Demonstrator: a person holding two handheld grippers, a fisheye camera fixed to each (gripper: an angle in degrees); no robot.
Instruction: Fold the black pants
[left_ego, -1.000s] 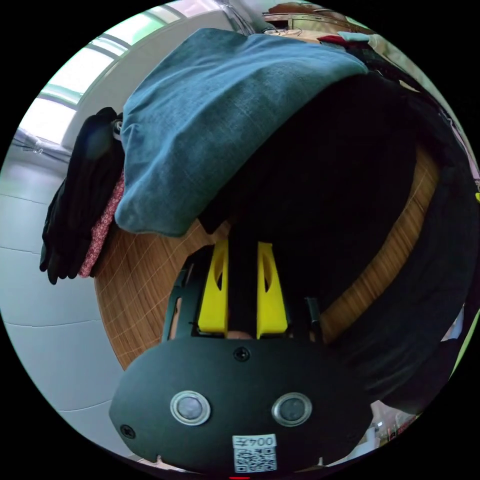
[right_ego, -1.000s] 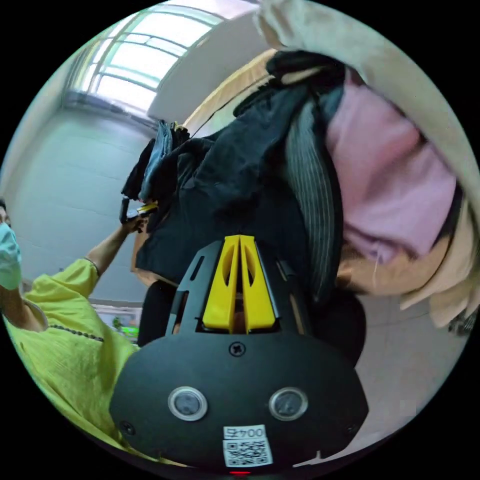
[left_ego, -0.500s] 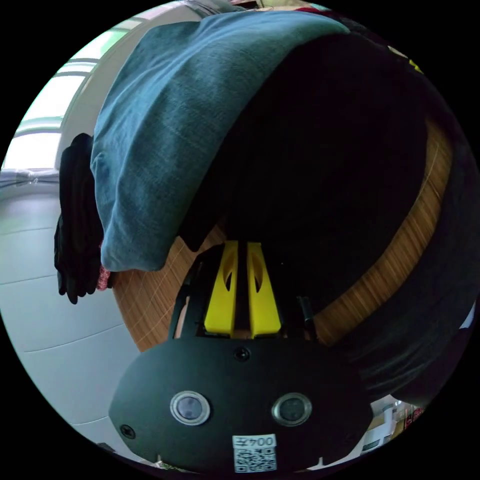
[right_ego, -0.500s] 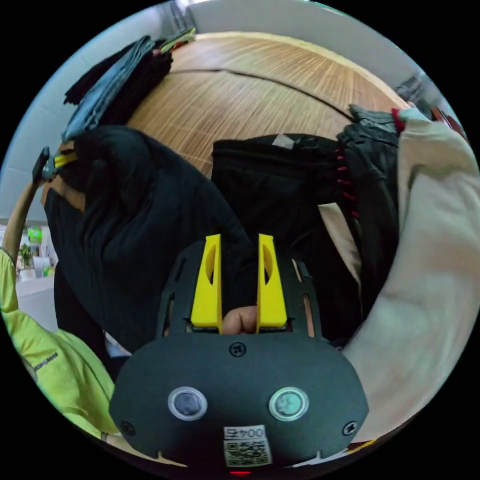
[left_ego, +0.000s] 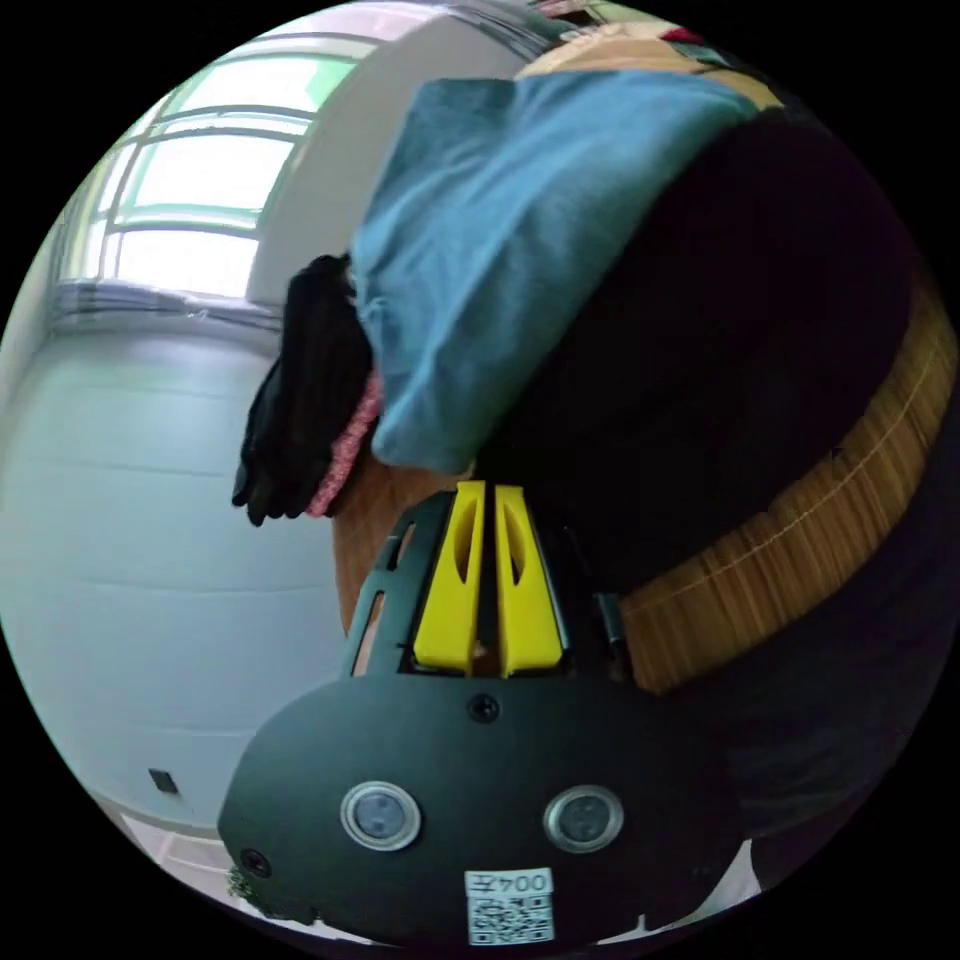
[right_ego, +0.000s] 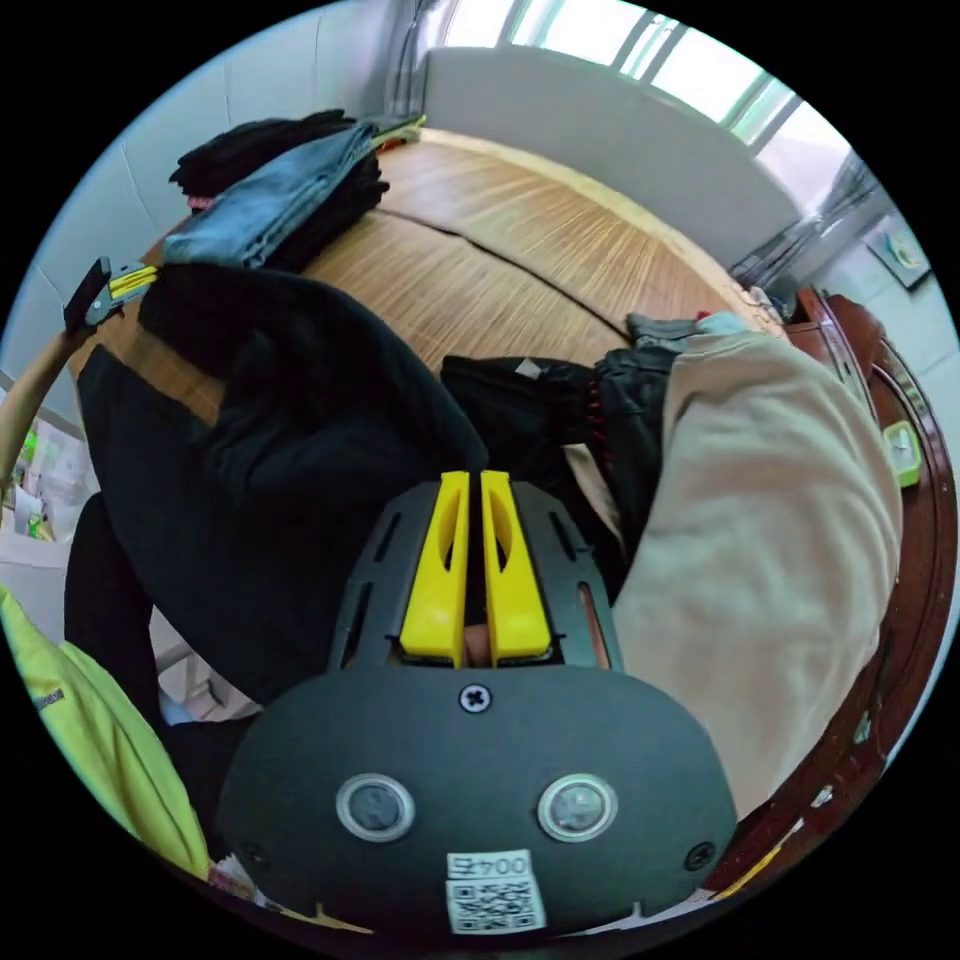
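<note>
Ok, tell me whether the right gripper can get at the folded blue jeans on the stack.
Probably not at once: the right gripper looks shut on the black pants, and the blue jeans lie across the wooden surface, beyond them.

Both views close over black pants (right_ego: 270, 420), shared.

The black pants (right_ego: 290, 440) are matt, soft cloth. They lie on a desk (right_ego: 520, 250) of striped, ribbed wood-look surface with a dull sheen. At the upper left of the right gripper view sits folded blue denim (right_ego: 265, 195), coarse-woven. The beige garment (right_ego: 770, 540) looks fleecy. Each tool (left_ego: 487, 500) (right_ego: 465, 490) has smooth yellow plastic jaws on a matt black plastic body.
</note>
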